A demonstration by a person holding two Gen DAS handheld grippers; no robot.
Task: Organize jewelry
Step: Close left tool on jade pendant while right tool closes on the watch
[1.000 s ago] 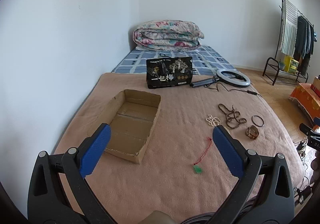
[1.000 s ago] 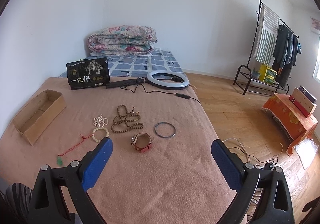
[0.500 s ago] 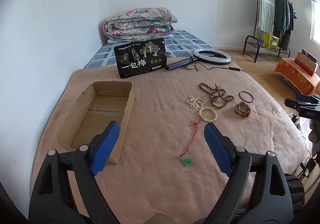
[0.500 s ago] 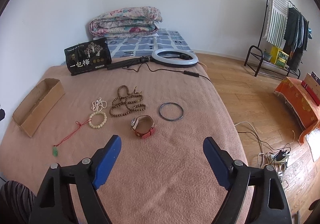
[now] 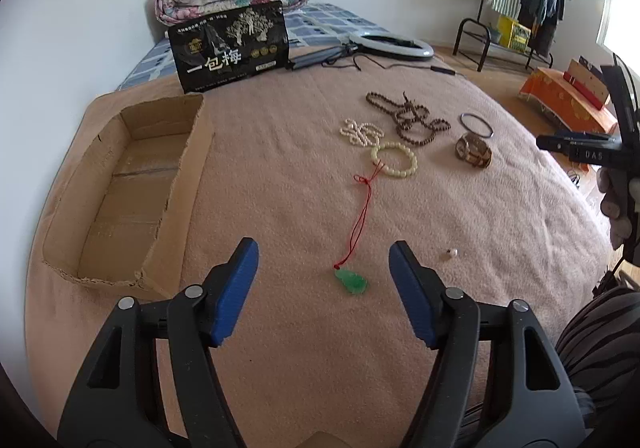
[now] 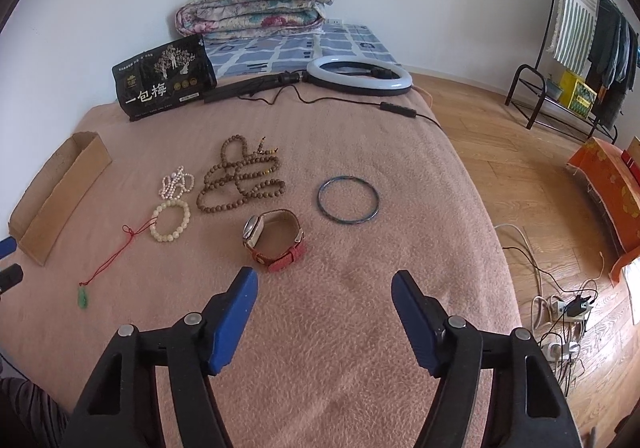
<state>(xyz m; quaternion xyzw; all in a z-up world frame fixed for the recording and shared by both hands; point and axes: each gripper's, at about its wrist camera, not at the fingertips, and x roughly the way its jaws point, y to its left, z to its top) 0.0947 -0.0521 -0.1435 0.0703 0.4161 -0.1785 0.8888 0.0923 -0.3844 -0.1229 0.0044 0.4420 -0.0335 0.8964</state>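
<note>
We find the left gripper partly open, its jaws having just been closing, with nothing held. The green pendant lies on the blanket between the blue pads, nearer the right one, touching neither. Its red cord runs away towards the cream bracelet. A small pale bead lies just right of the right pad. The open box sits to the left.

The right gripper is likewise partly open, jaws just been closing, nothing between them. The watch, on a red strap, lies just beyond the left pad, apart from it. Beyond it we note the bangle to the right, the brown beads and the pearls to the left.

At the far edge stands a black pouch printed "一包梅" in white; its smaller print is illegible. A ring light lies beside it. In the left view, the right tool's arm bears the letters "DAS".
</note>
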